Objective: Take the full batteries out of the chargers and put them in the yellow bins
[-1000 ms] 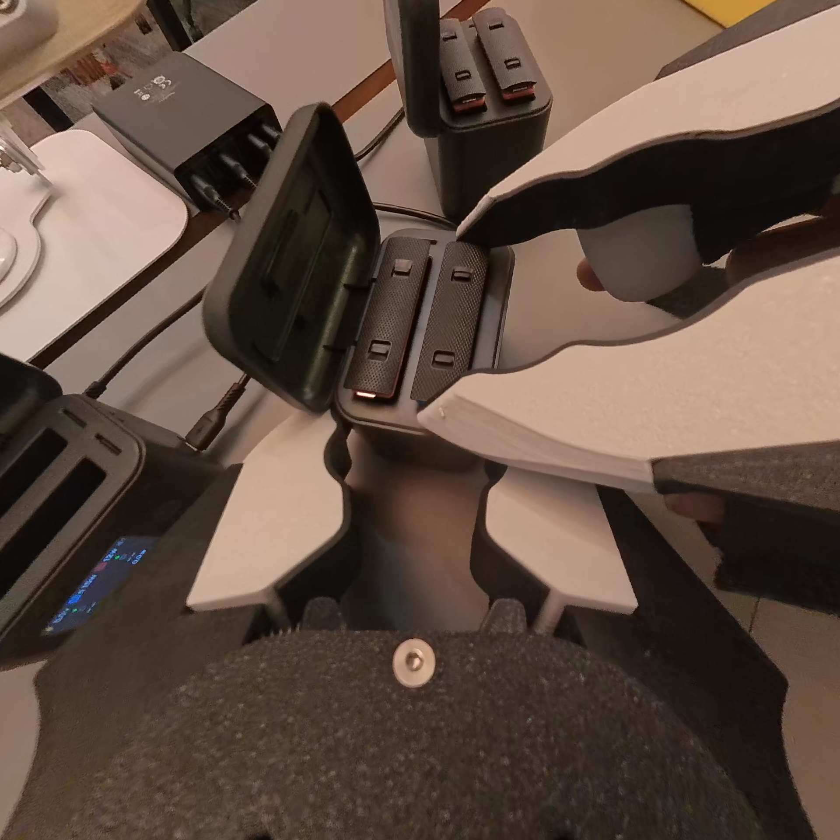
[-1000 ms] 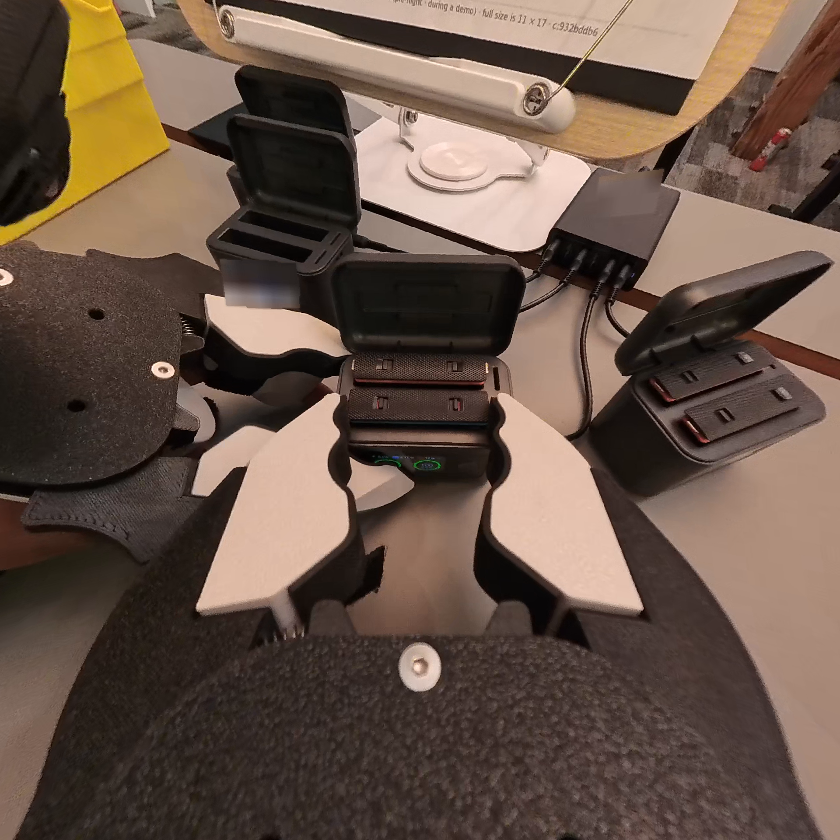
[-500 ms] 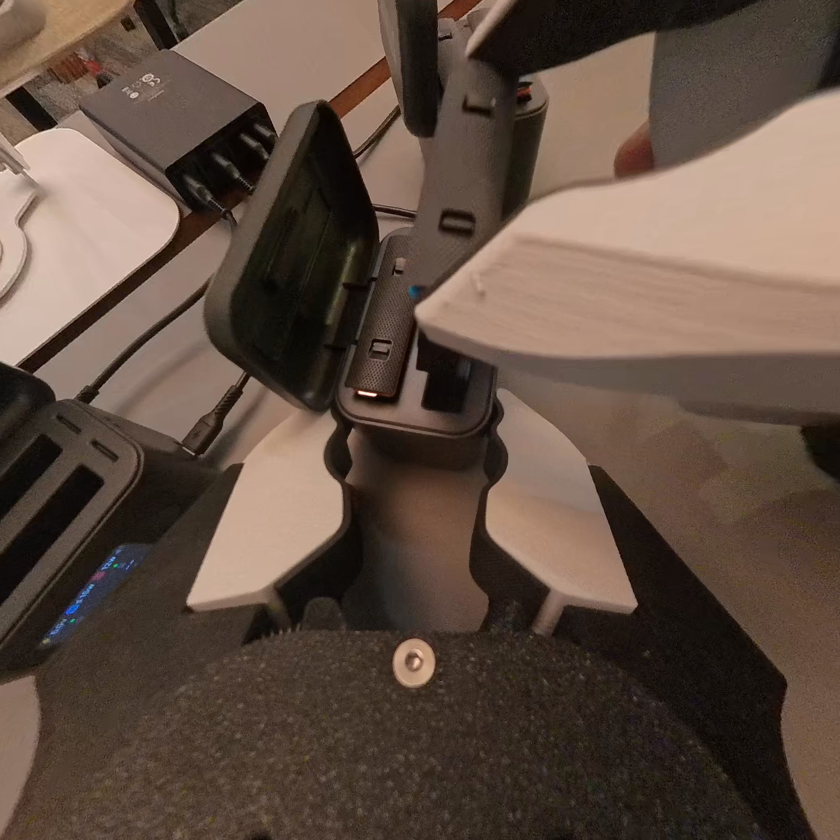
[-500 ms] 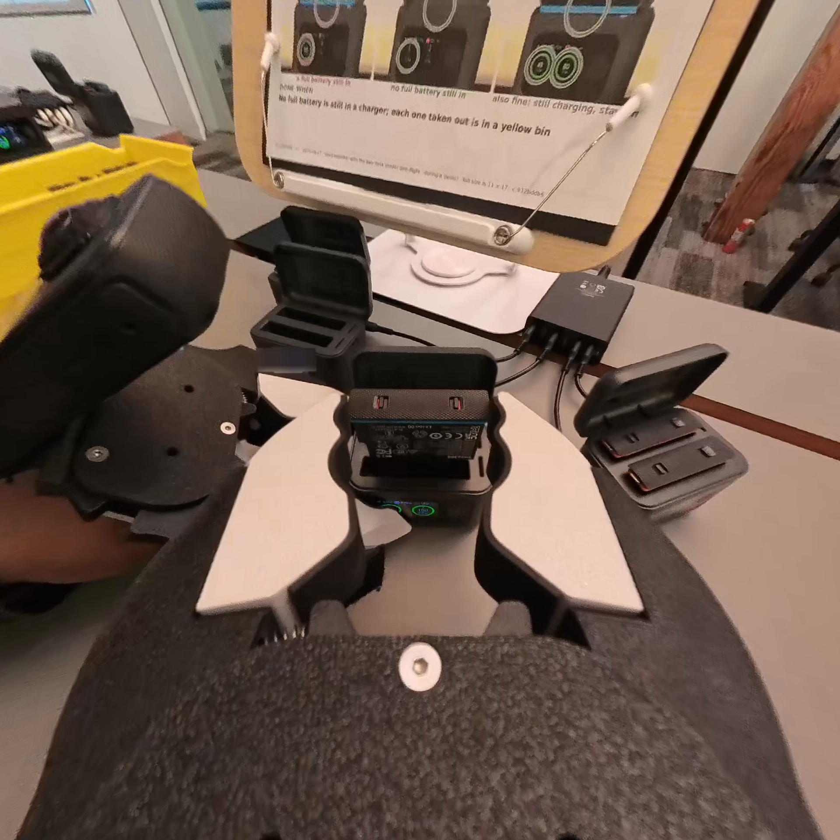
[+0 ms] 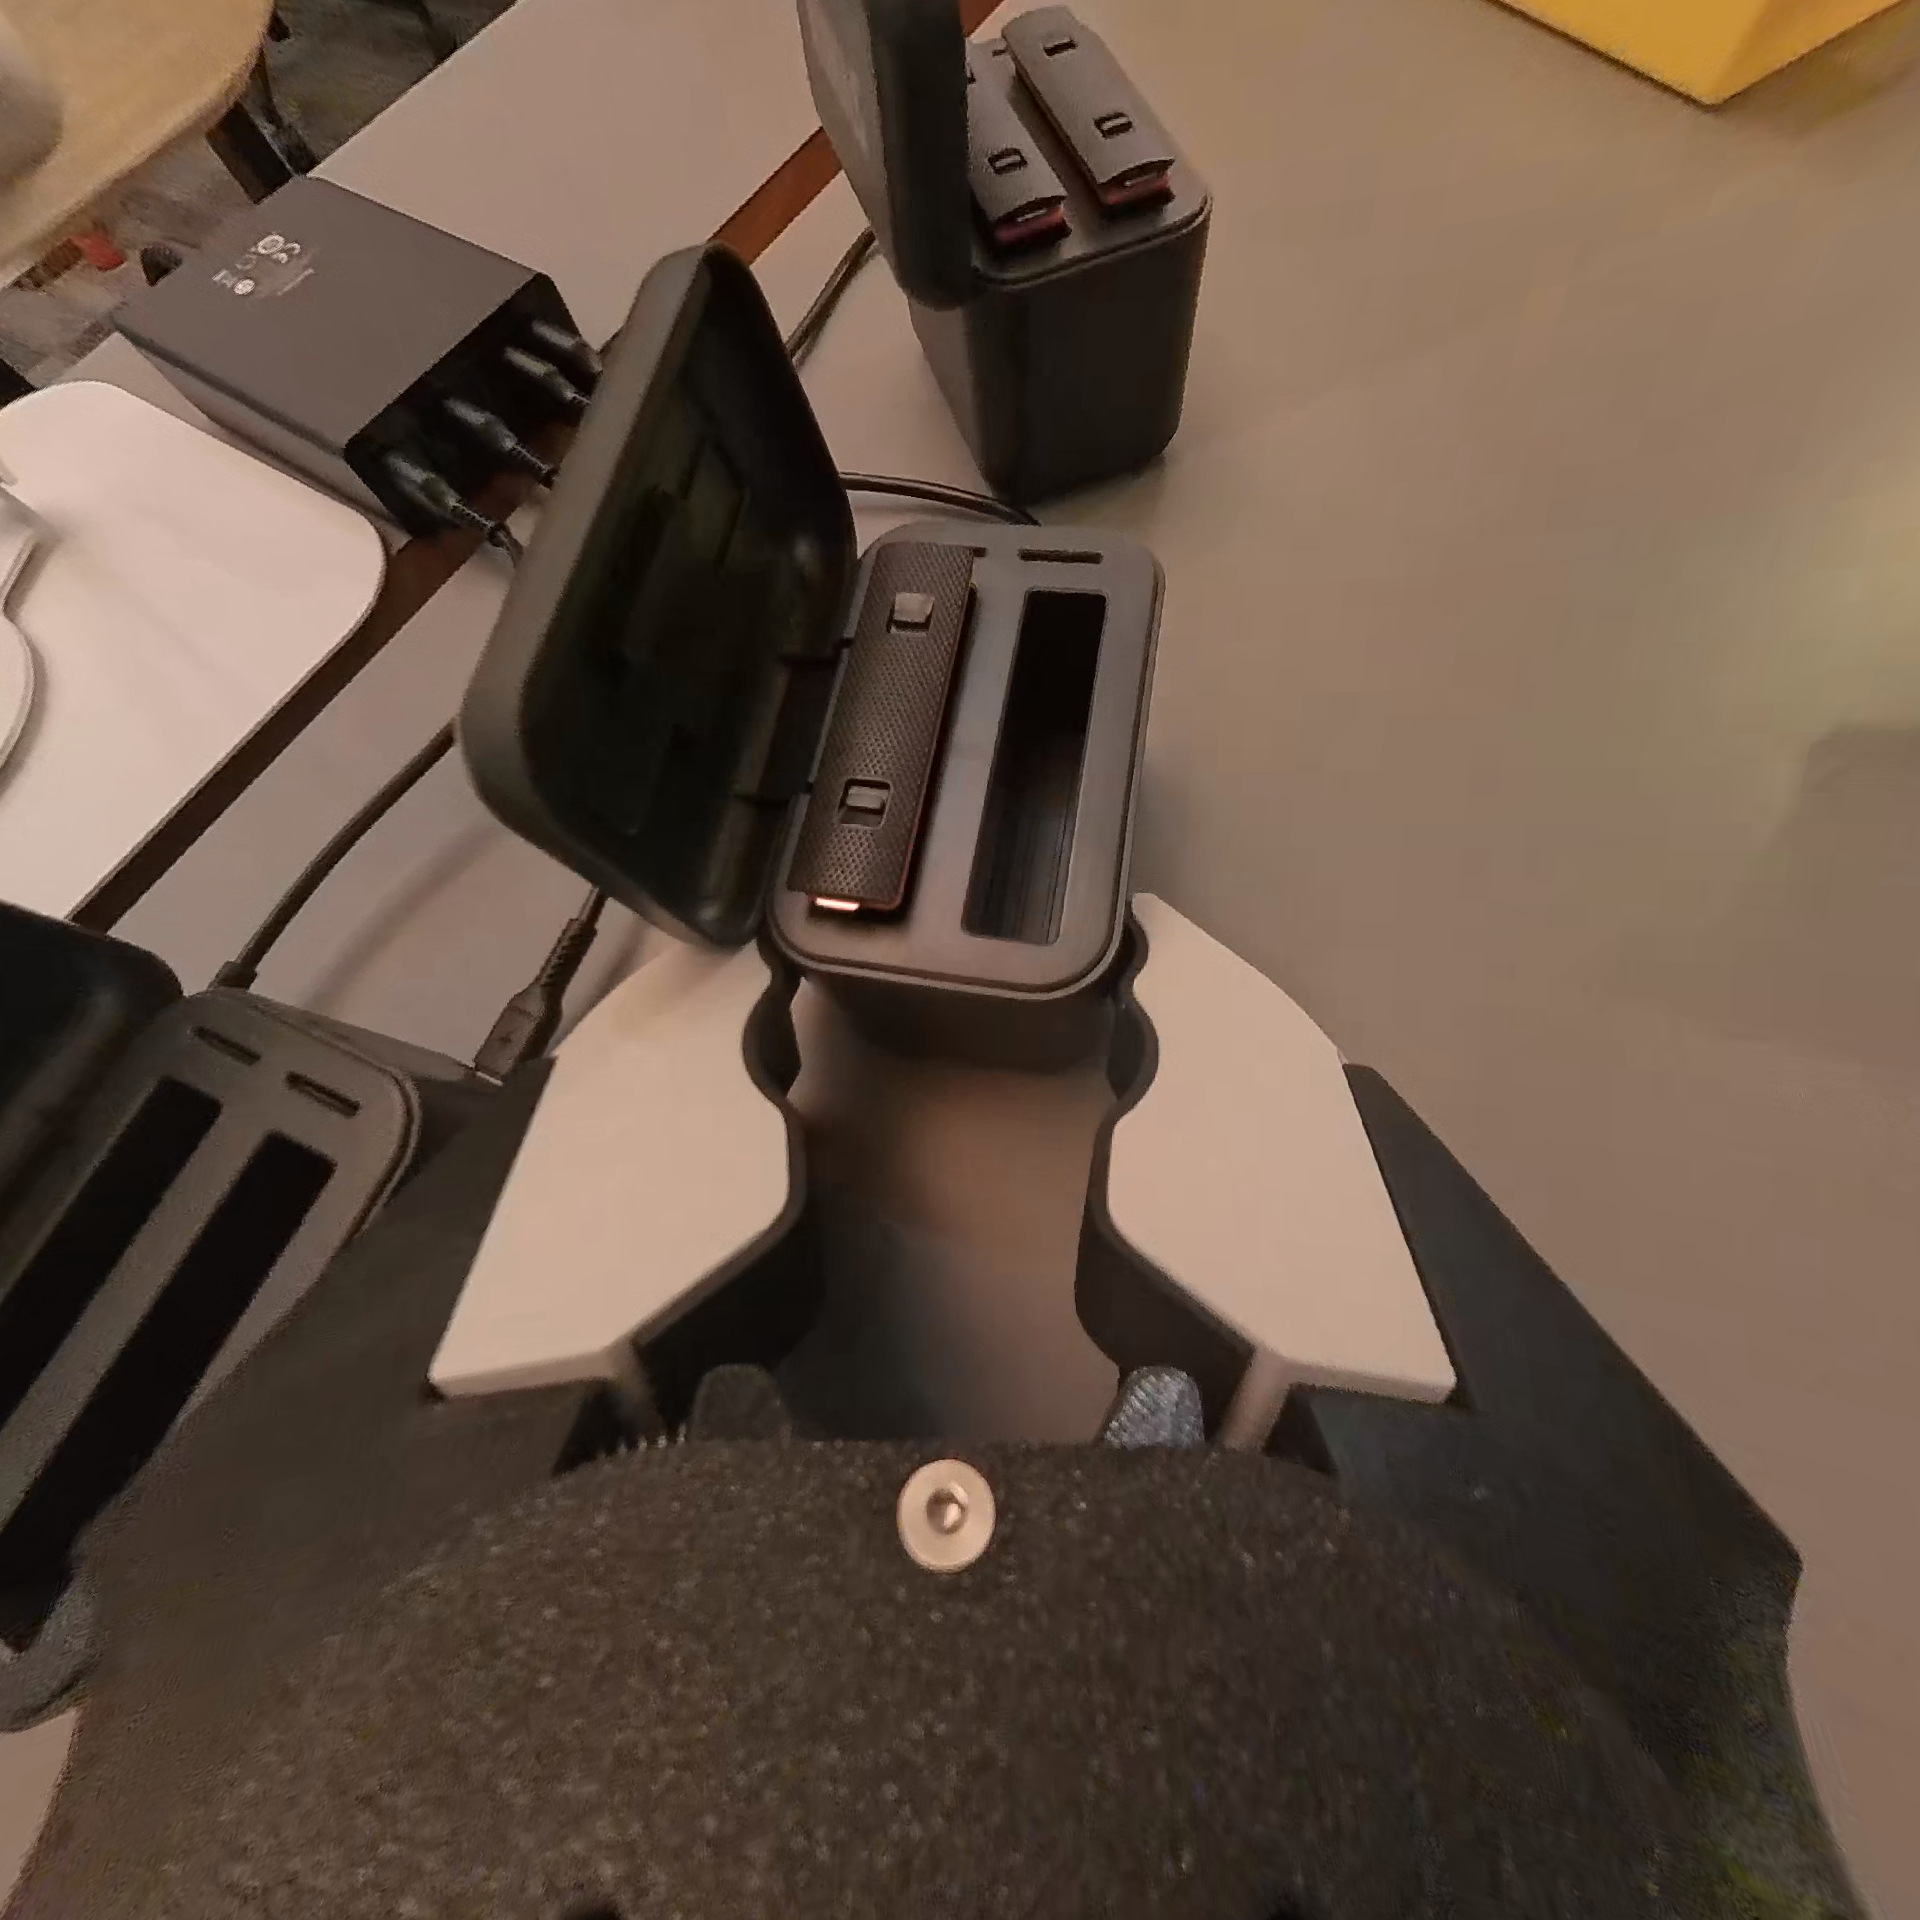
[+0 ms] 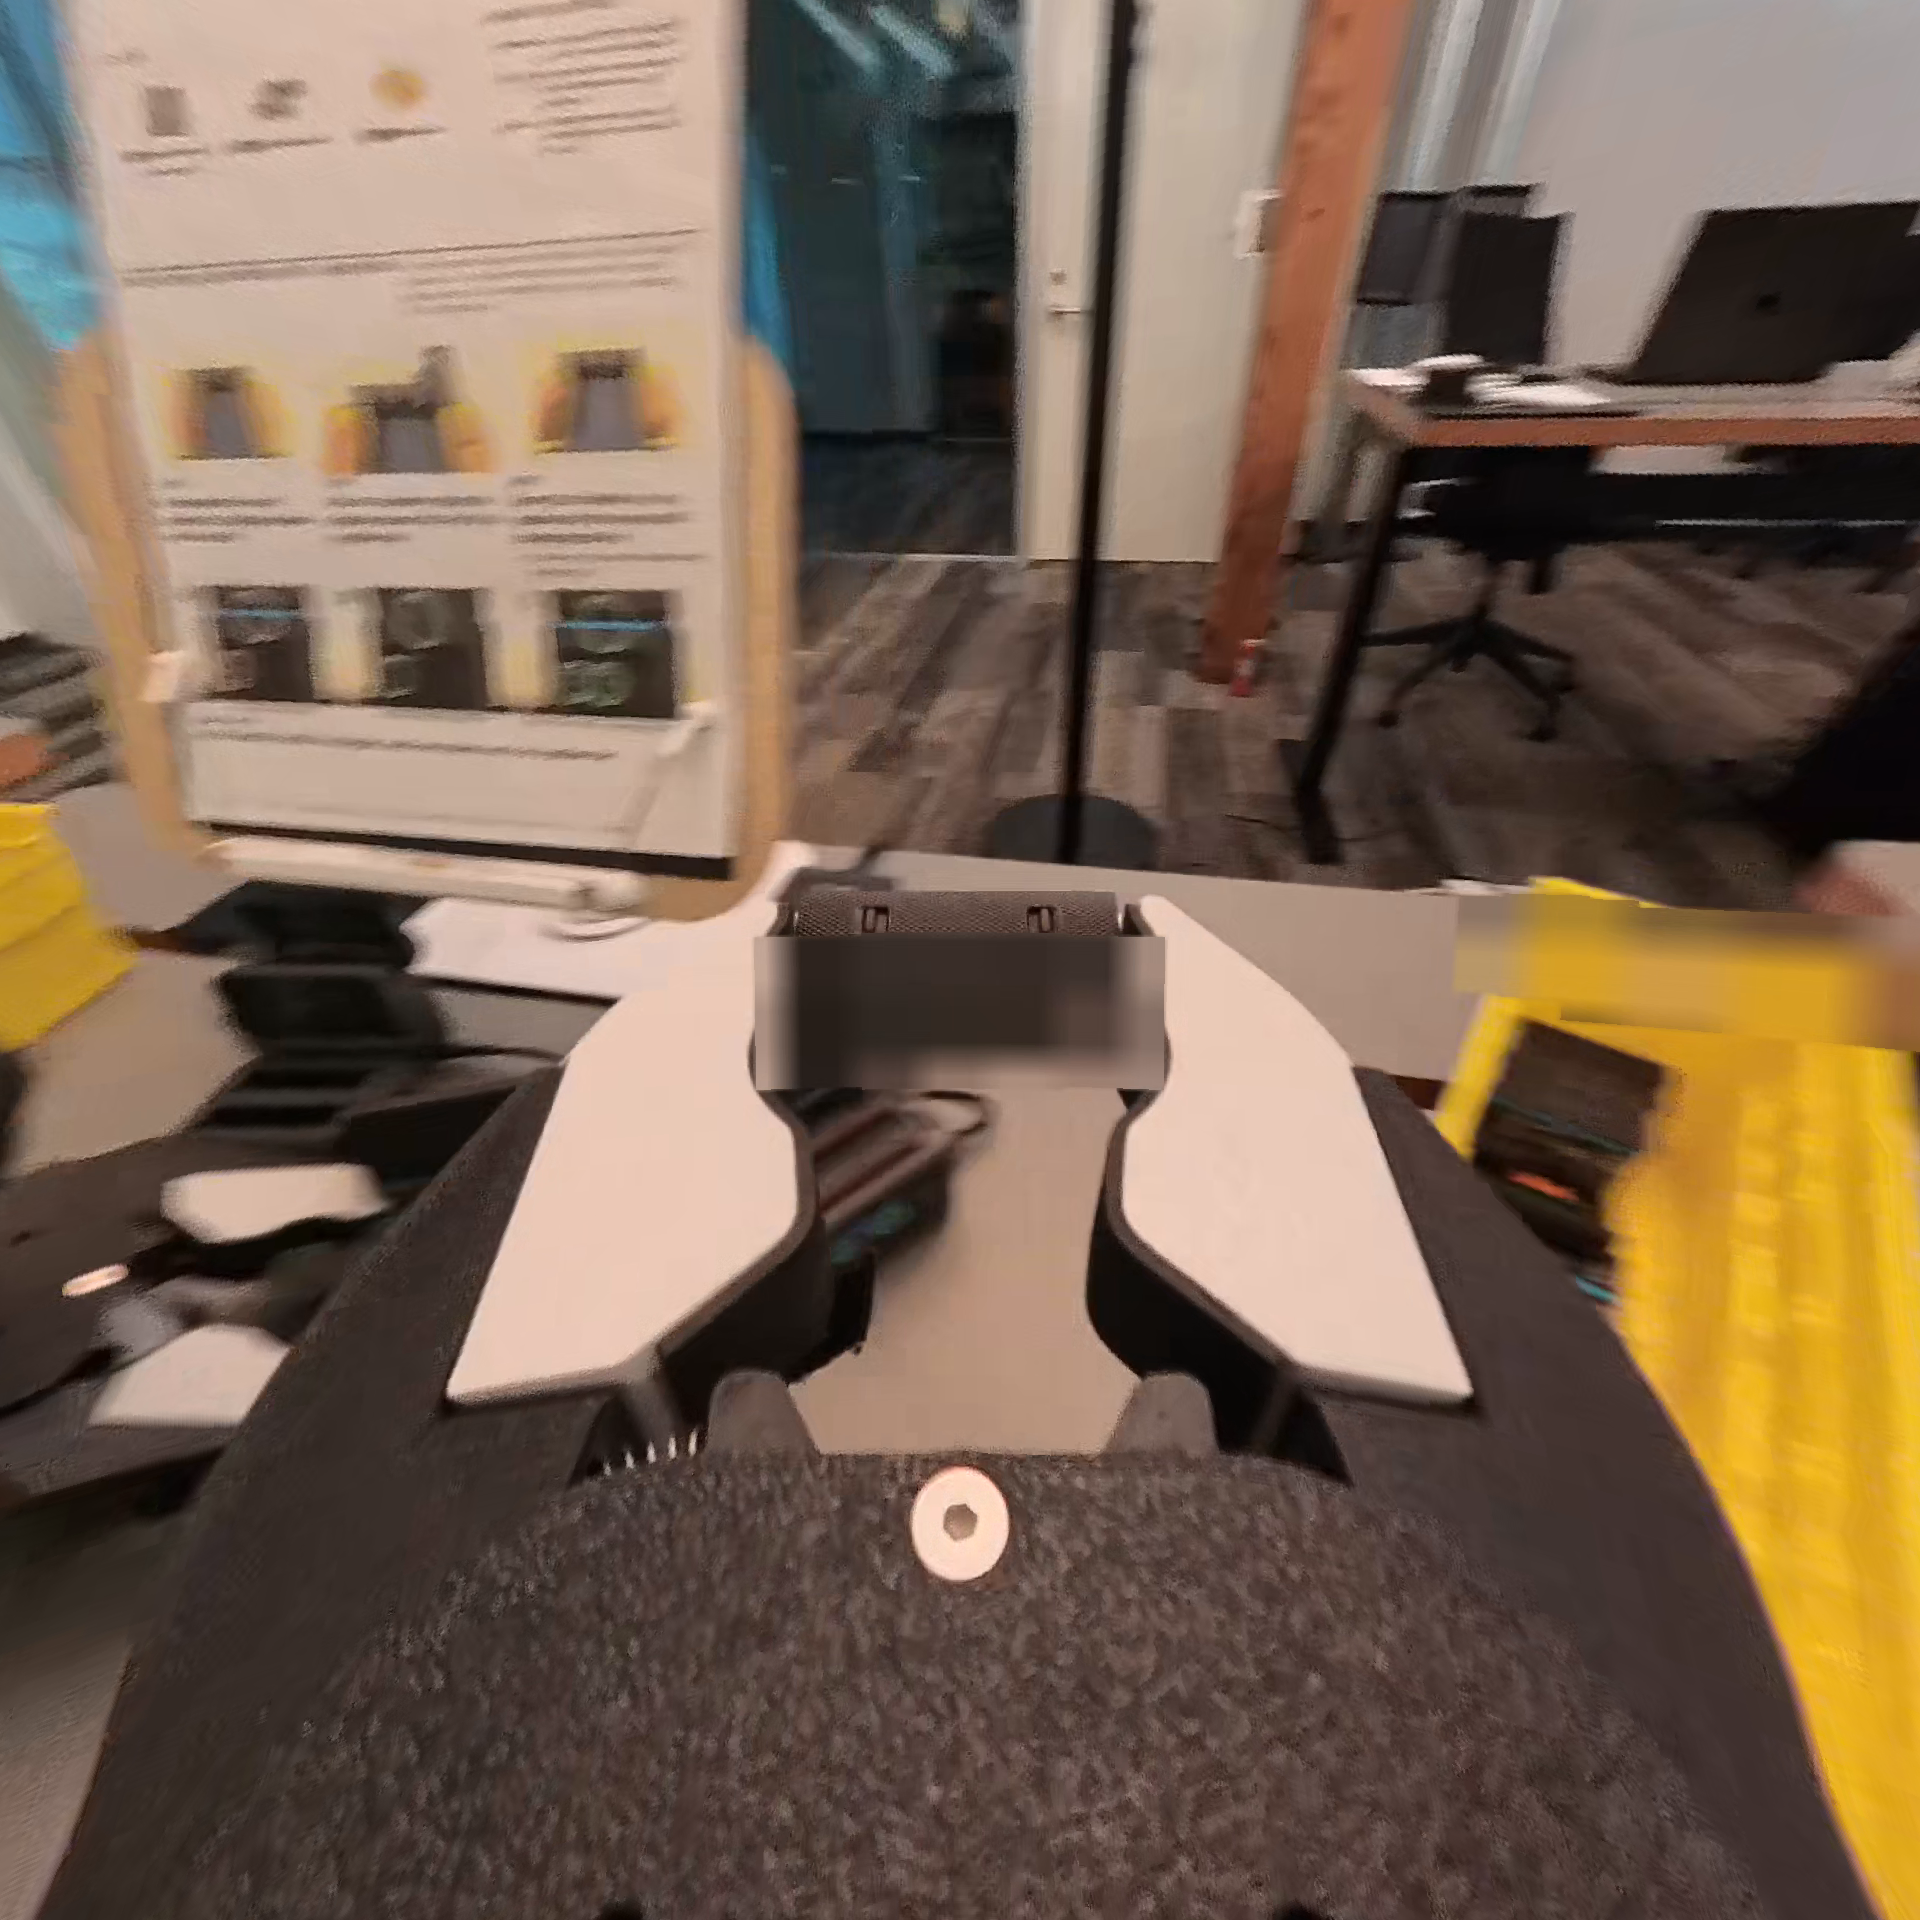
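- The left gripper (image 5: 951,961) clamps the body of the middle charger (image 5: 971,966), its fingers closed against both sides just under the rim, bracing it on the table (image 5: 1507,644).
- In that charger, the slot (image 5: 1039,764) farther from the open lid (image 5: 665,686) is empty; the slot next to the lid holds a battery (image 5: 883,732) seated flush, a red glow at its near end.
- The right gripper (image 6: 958,997) is shut on a second battery, the carried cell (image 6: 956,916), pinched between its fingertips and held in the air well above the charger.
- A yellow bin (image 6: 1756,1299) lies just to the right of the right gripper, with dark cells already piled inside.
- Behind the middle charger, another charger (image 5: 1081,343) holds two batteries; left of it, a third charger (image 5: 197,1195) shows both slots empty.
- Step in hand, as I judge it: carrying the pulled cell to the bin.
- Next move calls for swinging right over the bin's rim, lowering, then opening the fingers to drop the cell among the others. The right wrist view is blurred, so the exact gap to the rim is unclear.
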A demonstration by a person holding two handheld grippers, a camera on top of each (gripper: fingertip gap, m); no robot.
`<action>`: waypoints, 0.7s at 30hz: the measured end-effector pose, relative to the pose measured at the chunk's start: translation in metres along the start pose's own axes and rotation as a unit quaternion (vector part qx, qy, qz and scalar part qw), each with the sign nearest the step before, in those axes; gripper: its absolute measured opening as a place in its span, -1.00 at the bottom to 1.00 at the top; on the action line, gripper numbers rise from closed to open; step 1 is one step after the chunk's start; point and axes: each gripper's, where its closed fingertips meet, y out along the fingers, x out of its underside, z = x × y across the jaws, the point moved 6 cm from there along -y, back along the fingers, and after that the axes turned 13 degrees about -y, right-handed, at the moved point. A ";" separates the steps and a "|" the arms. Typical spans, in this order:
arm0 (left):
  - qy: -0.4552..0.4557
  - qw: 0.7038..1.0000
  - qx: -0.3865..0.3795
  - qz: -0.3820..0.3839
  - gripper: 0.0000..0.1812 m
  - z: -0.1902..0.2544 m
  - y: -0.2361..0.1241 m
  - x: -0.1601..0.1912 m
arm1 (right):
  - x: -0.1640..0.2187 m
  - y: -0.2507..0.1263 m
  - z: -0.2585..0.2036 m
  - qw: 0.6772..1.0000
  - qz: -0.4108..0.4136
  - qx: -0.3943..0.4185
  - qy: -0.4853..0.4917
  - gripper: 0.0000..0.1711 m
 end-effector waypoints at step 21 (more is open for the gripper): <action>0.022 1.000 -0.003 0.000 -0.35 -0.004 -0.005 0.005 | 0.120 0.087 0.183 0.921 -0.317 0.223 0.044 -0.30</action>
